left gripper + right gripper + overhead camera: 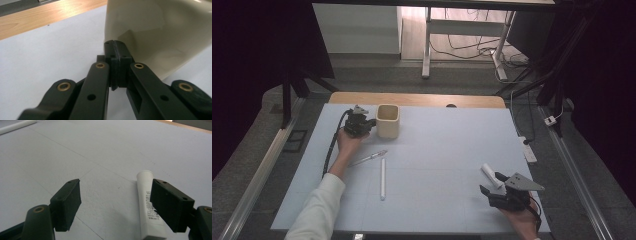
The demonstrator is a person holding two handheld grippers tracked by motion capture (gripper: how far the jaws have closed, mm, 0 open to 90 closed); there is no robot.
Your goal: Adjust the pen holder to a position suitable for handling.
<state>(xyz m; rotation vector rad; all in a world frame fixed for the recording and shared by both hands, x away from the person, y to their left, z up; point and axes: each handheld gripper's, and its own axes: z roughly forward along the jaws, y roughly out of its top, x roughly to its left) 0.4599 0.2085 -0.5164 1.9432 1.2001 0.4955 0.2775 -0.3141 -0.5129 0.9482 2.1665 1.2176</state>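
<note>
While the right tongs [493, 183] sit wide open and empty at the worktop's [442, 150] near right, a white tube [150, 205] lies just inside one jaw. Farther back left, left tongs [117, 51] are fully closed on nothing, tips against the cream cup [387, 120].

My left fingers are pressed together against the side of a cream cup [387, 120]. It is squarish with rounded corners, open at the top and standing upright near the far left of the desk [442, 135], its smooth glossy wall close before me in the left gripper view [160, 32]. Near my right fingers lies a small white tube [150, 205], flat on the desk at the near right, its narrow capped end pointing away, fine dark print along its body, just beside one finger.
</note>
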